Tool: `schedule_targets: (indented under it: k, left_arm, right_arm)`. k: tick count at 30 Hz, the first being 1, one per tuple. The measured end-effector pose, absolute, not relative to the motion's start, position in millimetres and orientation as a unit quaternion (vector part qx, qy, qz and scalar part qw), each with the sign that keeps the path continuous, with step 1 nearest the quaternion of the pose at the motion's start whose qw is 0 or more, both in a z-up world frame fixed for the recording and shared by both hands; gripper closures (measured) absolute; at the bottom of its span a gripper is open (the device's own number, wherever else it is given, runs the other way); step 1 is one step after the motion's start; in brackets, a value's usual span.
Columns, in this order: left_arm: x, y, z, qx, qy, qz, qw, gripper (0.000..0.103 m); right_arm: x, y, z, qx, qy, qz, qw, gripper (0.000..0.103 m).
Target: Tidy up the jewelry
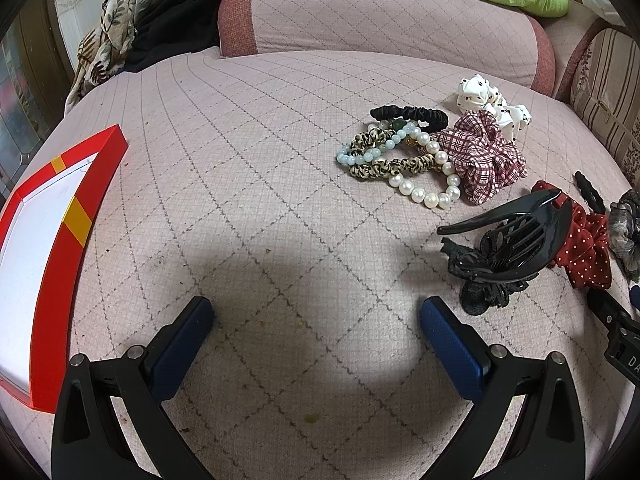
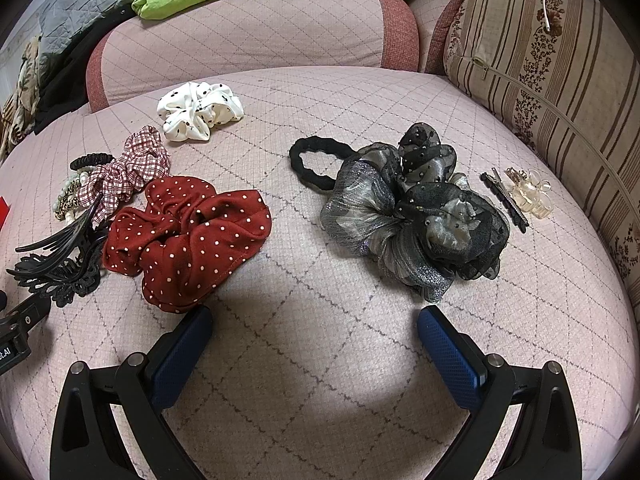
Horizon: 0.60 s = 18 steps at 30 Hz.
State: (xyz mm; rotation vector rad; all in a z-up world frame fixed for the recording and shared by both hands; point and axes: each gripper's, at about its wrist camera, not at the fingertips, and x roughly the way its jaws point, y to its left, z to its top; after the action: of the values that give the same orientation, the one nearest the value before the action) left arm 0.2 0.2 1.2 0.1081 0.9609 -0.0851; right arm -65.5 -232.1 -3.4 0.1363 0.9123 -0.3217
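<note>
Both grippers hang above the pink quilted cushion (image 1: pixel 248 184), fingers spread wide, nothing held. The left gripper (image 1: pixel 316 320) faces bare fabric. The red box (image 1: pixel 60 240) lies open at the far left, and no item shows in the part of it in view.

The jewelry sits to the right: a pearl bracelet (image 1: pixel 428 194) tangled with a pale bead bracelet (image 1: pixel 372 154) and a leopard hair tie (image 1: pixel 384 168), touching the plaid scrunchie (image 1: pixel 484 160). The black claw clip (image 1: pixel 516 236) lies nearer.

The right gripper (image 2: pixel 314 320) hovers just short of the red dotted scrunchie (image 2: pixel 188 236), with the grey-black organza scrunchie (image 2: pixel 416 216) to its right.

Judgement: no item is yet moved. For the tangle, pinch one strand at its free edge and lift slowly, so neighbours do not drag. Soft scrunchies will compress, so close fully.
</note>
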Motion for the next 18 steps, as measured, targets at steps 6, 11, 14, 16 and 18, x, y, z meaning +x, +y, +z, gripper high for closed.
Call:
schedule_targets:
  k: [6, 11, 14, 16, 18]
  left_arm:
    - [0, 1, 2, 0.05, 0.464, -0.042, 0.884, 0.0]
    - [1, 0, 4, 0.059, 0.482, -0.06, 0.872, 0.0]
    - [-3, 2, 9, 0.059, 0.482, -0.056, 0.873, 0.0]
    - [-12, 2, 14, 0.067, 0.482, -0.051, 0.872, 0.0]
    - [-24, 4, 24, 0.073, 0.474, -0.048, 0.876, 0.0]
  right_arm:
    - [-66, -232, -4, 0.066, 0.436, -0.155, 0.884, 0.0]
    - [-64, -231, -1, 0.081, 0.452, -0.162, 0.873, 0.0]
    - [-56, -239, 2, 0.096, 0.484, -0.146, 0.857, 0.0]
    - [-60, -241, 4, 0.102, 0.477, -0.138, 0.862, 0.0]
    - [-64, -240, 5, 0.099, 0.471, -0.139, 0.865, 0.0]
